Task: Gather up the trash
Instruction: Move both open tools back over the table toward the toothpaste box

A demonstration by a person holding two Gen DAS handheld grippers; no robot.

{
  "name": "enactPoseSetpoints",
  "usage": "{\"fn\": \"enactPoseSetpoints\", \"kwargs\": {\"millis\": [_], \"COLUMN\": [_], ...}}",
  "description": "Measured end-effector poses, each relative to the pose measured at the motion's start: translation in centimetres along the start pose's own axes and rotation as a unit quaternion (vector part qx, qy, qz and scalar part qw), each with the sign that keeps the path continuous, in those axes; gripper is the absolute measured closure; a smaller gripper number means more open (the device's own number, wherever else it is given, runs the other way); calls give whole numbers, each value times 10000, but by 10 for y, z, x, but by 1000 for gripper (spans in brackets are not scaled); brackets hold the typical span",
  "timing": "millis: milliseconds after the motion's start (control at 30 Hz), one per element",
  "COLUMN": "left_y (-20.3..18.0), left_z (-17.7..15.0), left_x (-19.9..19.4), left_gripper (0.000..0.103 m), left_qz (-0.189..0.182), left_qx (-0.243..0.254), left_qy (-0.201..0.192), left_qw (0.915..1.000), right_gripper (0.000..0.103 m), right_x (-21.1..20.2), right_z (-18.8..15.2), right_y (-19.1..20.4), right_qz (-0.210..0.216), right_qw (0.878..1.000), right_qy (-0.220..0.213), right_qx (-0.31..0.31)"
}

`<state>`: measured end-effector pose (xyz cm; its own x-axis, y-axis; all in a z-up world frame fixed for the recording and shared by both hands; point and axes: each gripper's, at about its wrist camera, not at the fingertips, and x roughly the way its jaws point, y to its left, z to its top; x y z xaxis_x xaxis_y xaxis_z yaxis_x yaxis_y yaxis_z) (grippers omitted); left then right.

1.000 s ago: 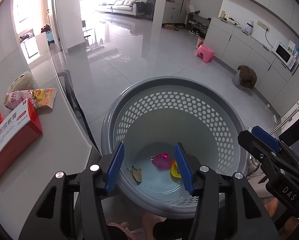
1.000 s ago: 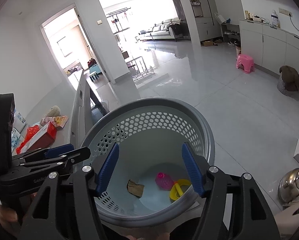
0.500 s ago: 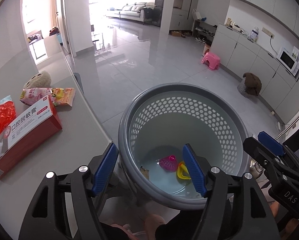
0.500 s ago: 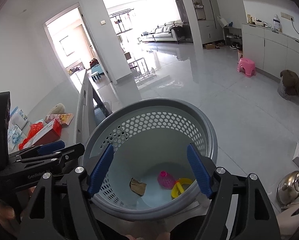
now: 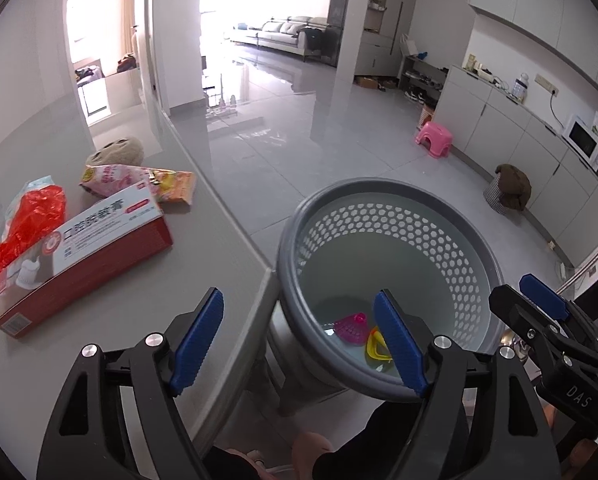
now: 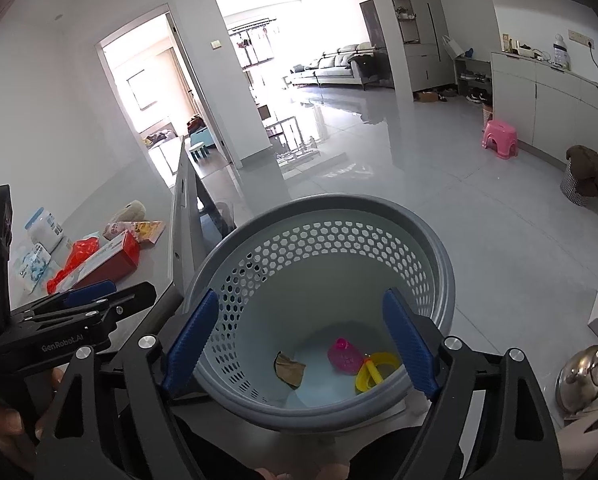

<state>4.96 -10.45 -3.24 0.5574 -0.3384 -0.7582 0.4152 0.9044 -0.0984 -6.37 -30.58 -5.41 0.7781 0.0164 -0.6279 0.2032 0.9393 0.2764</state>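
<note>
A grey perforated basket (image 5: 451, 216) (image 6: 439, 252) stands beside the grey table's edge. In it lie a pink cone piece (image 6: 343, 356), a yellow ring (image 6: 373, 370) and a brown scrap (image 6: 289, 368). On the table (image 5: 203, 264) lie a red and white box (image 5: 83, 248), a red bag (image 5: 31, 220), snack packets (image 5: 139, 178) and a beige plush (image 5: 115, 150). My left gripper (image 5: 299, 340) is open and empty over the table's corner. My right gripper (image 6: 299, 340) is open and empty above the basket.
A white jar (image 6: 43, 228) and tissue pack (image 6: 33, 266) sit further left on the table. A steel kettle (image 6: 587, 372) stands at the right. A pink stool (image 5: 435, 138) and a covered bin (image 5: 507, 192) stand on the floor by the cabinets.
My left gripper has swung left from over the basket towards the table, and the box and packets now show closer. Both grippers have opened wider. The right view rose slightly.
</note>
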Motion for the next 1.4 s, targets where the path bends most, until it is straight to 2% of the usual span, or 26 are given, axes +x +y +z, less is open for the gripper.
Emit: {"fn": "enactPoseSetpoints", "kwargs": {"millis": [400, 567, 667, 800, 967, 1233, 1400], "left_y": [67, 105, 127, 153, 178, 207, 217], "left_z": [-14, -24, -30, -38, -46, -56, -56], "left_x": [-48, -67, -75, -84, -90, -89, -88], "left_gripper": [15, 14, 13, 13, 13, 13, 13], "left_qz": [647, 1071, 1358, 1551, 1686, 1818, 1900], "left_qx": [-432, -627, -755, -957, -1198, -1472, -1600], "left_qy": [-441, -544, -607, -612, -612, -583, -571], "left_qw": [9960, 9908, 9860, 9813, 9765, 9705, 9670], "right_gripper": [14, 13, 13, 13, 13, 13, 13], "right_x": [12, 19, 26, 39, 59, 85, 107], "right_z": [-6, -6, -2, 3, 9, 12, 17], "right_y": [50, 80, 97, 116, 140, 185, 201], "right_qz": [379, 556, 714, 1025, 1546, 1797, 1855], "right_qw": [9988, 9972, 9956, 9925, 9849, 9726, 9681], "right_qy": [49, -67, -38, 80, 249, 407, 559], "right_qx": [-306, -497, -605, -666, -744, -1416, -1591]}}
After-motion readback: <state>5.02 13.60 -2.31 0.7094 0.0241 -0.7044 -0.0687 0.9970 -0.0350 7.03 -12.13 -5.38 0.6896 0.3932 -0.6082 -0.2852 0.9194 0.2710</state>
